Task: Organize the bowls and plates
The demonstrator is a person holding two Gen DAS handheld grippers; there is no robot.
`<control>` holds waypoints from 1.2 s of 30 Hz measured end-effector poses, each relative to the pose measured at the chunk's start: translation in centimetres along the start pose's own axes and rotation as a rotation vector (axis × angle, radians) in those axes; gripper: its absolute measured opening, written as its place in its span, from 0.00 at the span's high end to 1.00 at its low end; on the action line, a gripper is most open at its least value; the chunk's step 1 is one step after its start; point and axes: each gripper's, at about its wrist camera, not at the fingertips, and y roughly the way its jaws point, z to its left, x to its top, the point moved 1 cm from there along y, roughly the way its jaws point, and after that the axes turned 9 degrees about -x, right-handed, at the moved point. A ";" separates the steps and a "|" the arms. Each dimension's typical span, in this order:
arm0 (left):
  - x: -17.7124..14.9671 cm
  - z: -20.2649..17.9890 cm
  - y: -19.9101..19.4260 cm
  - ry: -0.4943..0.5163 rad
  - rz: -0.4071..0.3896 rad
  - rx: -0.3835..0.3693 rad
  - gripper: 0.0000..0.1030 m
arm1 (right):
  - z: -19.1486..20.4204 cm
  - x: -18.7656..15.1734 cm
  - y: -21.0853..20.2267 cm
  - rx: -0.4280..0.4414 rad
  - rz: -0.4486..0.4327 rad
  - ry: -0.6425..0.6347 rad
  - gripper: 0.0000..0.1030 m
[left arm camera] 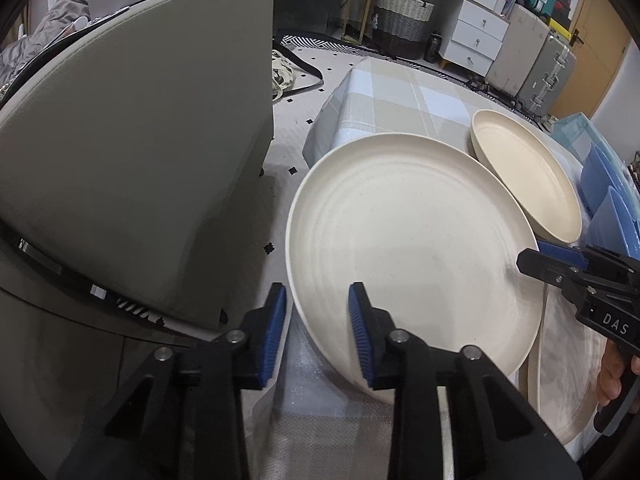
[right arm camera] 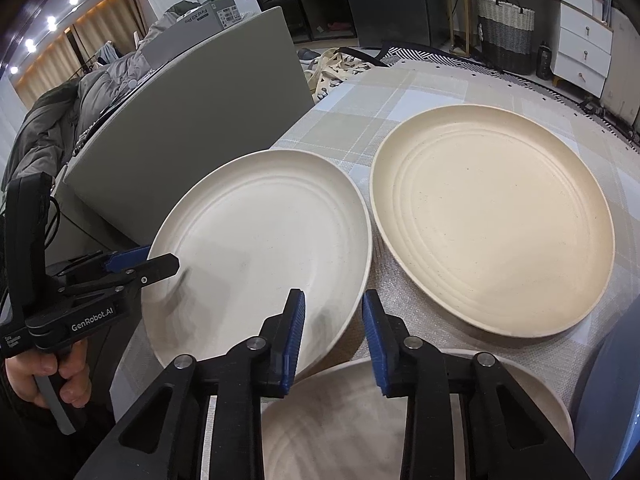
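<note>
While both tools are closed on it, the white plate (left arm camera: 412, 248) sits at the near left corner of the desk (right arm camera: 400, 92), its left side jutting past the desk's edge over the floor. The left tool (left arm camera: 318, 292) is clenched on the plate's left rim, one blue pad on the inner face and the other outside the wall; from the right wrist camera we see its black upper finger lying over the rim and the blue pad tucked beneath. The right tool (right arm camera: 334, 296) is clenched on the plate's opposite rim, again with one finger inside and one outside. We cannot tell whether the plate is lifted clear of the checked cloth or only tilted on it (the left wrist view suggests a slight tilt). Just beyond the white plate on its right lies a cream plate (right arm camera: 492, 224), flat on the cloth, the two rims almost touching. Nearer to us than the white plate, under the right tool, lies a third pale plate (right arm camera: 340, 420). A hand (right arm camera: 40, 372) grips the left tool's handle to the plate's left. Left of the plate stands a tall grey panel (left arm camera: 140, 140), and far beyond it a woven basket (left arm camera: 402, 16).
</note>
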 end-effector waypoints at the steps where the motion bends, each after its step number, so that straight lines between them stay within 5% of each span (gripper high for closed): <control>1: 0.0 -0.1 0.0 0.005 0.001 0.006 0.76 | -0.1 0.0 0.0 -0.004 0.000 -0.001 0.76; 8: 0.0 -0.1 -0.1 0.015 -0.001 0.028 0.82 | -0.3 0.0 -0.1 -0.035 -0.007 -0.003 0.86; 36: -0.2 -1.9 -4.6 0.046 -0.117 0.027 0.82 | -0.2 -0.8 -3.9 -0.076 -0.090 -0.031 0.86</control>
